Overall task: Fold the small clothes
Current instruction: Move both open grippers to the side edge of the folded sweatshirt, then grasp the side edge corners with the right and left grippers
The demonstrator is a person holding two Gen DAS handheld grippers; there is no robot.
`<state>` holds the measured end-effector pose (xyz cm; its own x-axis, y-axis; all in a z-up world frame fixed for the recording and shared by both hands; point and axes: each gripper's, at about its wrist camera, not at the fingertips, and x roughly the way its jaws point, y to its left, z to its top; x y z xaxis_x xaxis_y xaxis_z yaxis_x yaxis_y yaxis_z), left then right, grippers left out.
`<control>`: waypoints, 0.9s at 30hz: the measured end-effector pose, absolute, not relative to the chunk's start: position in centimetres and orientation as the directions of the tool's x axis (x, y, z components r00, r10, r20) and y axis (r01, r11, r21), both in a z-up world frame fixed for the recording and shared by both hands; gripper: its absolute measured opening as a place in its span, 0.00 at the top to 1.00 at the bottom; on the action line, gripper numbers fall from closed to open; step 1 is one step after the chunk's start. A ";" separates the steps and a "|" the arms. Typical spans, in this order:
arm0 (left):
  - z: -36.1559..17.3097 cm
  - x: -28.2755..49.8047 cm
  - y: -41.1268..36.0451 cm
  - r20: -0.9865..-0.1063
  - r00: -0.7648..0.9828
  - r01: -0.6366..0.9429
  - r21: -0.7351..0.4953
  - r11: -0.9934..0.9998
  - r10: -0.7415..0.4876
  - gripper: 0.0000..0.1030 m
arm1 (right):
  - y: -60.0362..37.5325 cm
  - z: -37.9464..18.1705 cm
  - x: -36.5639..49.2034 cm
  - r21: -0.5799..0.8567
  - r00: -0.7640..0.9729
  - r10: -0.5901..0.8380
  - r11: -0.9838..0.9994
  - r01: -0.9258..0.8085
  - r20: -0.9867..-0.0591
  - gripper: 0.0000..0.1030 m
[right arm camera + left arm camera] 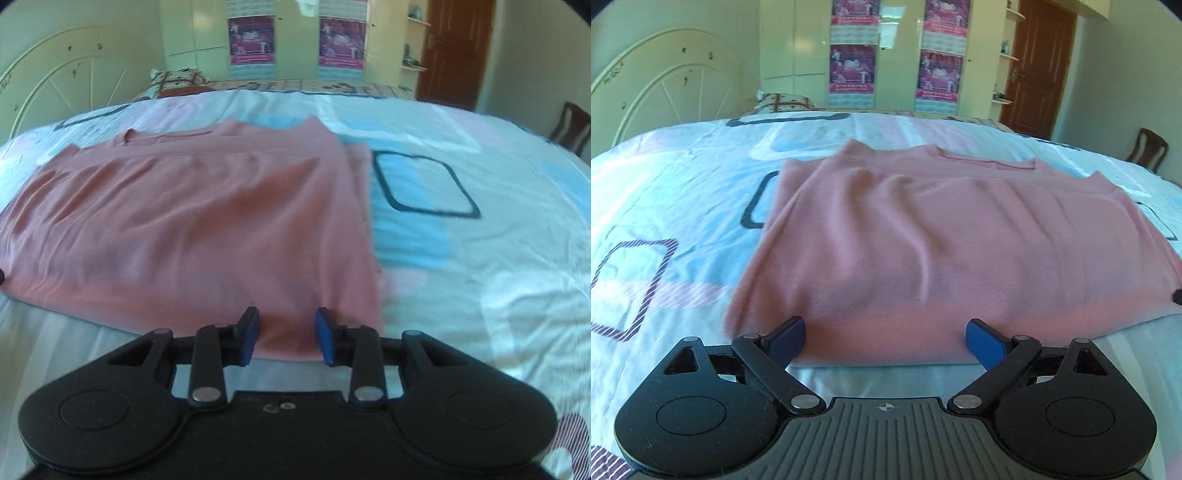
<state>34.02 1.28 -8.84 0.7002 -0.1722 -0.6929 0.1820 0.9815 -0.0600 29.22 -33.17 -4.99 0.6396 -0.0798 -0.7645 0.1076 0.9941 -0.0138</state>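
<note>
We've got the pink garment [923,236] lying mid-bed, already doubled over, so we'd guess at least one more fold is left. Both tools tilt down at its near hem: our left gripper [885,341] gapes wide with nothing pinched, while our right gripper [286,336] sits narrower near the right corner, pads astride the hem but not visibly pinching yet.

A pink knit garment [923,236] lies folded flat on the bed's patterned sheet [683,192], a few soft wrinkles across it. Its near folded edge sits close to the bed's near edge; it looks like a sweater.
</note>
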 end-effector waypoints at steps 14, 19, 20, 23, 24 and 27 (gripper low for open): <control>-9.1 34.1 0.3 -0.706 0.697 0.162 -0.018 0.987 -0.127 0.10 | -33.1 -5.4 29.3 -0.043 0.641 -0.105 0.993 0.111 -0.761 0.68; -9.3 34.1 -0.1 -0.705 0.700 0.151 -0.005 0.989 -0.111 0.10 | -33.1 -5.5 29.1 -0.044 0.643 -0.104 0.993 0.108 -0.759 0.67; -9.3 34.1 -0.1 -0.705 0.701 0.150 -0.004 0.989 -0.109 0.09 | -33.1 -5.5 29.2 -0.045 0.642 -0.104 0.993 0.107 -0.759 0.67; -9.4 34.2 -0.2 -0.707 0.699 0.151 -0.001 0.989 -0.108 0.09 | -33.1 -5.5 29.1 -0.048 0.643 -0.106 0.993 0.107 -0.759 0.67; -9.4 34.2 -0.2 -0.707 0.699 0.153 -0.001 0.988 -0.108 0.08 | -33.1 -5.5 29.1 -0.049 0.643 -0.106 0.993 0.106 -0.759 0.67; -9.5 34.3 0.0 -0.707 0.699 0.160 0.002 0.987 -0.112 0.06 | -33.1 -5.5 29.1 -0.051 0.646 -0.106 0.993 0.103 -0.756 0.67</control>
